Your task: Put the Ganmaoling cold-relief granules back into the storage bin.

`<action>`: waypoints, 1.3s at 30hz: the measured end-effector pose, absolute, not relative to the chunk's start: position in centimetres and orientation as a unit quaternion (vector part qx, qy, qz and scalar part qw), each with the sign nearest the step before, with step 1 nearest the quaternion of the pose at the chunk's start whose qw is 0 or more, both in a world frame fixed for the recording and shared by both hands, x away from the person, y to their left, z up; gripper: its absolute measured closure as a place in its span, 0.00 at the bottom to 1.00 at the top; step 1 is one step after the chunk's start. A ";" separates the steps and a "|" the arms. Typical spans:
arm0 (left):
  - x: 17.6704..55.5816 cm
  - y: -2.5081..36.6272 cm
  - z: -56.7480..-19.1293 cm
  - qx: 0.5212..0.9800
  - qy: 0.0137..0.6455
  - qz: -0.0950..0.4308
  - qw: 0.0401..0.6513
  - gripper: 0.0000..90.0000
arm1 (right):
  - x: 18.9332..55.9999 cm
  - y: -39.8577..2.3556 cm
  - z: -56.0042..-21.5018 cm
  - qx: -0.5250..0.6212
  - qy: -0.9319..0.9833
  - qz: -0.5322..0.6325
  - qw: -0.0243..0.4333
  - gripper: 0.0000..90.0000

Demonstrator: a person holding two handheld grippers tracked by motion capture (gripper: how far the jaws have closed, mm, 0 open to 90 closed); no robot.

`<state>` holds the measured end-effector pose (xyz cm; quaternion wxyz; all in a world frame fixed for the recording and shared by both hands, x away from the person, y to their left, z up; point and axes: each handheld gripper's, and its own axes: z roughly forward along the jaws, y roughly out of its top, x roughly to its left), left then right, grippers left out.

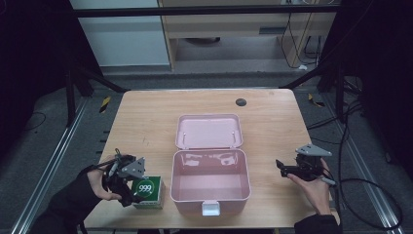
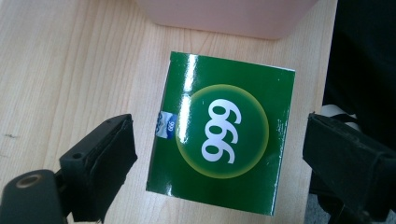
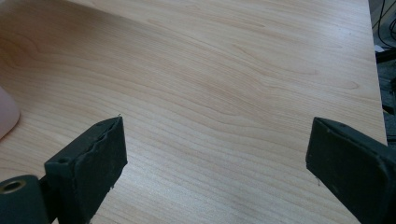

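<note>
L claw (image 2: 217, 154) is gaping wide w/ jaws straddling green box (image 2: 219, 135), not touching. R claw (image 3: 217, 163) is hovering wide apart over bare bench (image 3: 233, 84).

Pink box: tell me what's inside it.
The open pink box holds nothing visible: bare pink floor and glossy walls. Its near wall hides a strip of floor behind the white latch.

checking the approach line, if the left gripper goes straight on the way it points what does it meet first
The green box. The left gripper points down at its top face, with open fingers on either side of it, apparently not touching. How far above it sits is unclear.
</note>
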<state>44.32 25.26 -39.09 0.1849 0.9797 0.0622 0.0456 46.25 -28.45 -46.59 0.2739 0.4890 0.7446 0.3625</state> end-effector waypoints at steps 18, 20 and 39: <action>44.9 24.6 -40.8 0.982 0.053 0.031 0.179 0.08 | 46.3 -28.3 -46.8 0.485 0.752 0.356 0.271 0.04; 45.0 24.6 -41.0 0.982 0.051 0.029 0.179 0.08 | 46.3 -28.3 -46.8 0.486 0.753 0.353 0.269 0.04; 45.5 24.4 -43.3 0.985 0.050 0.003 0.166 0.10 | 46.4 -28.1 -47.1 0.483 0.761 0.341 0.269 0.04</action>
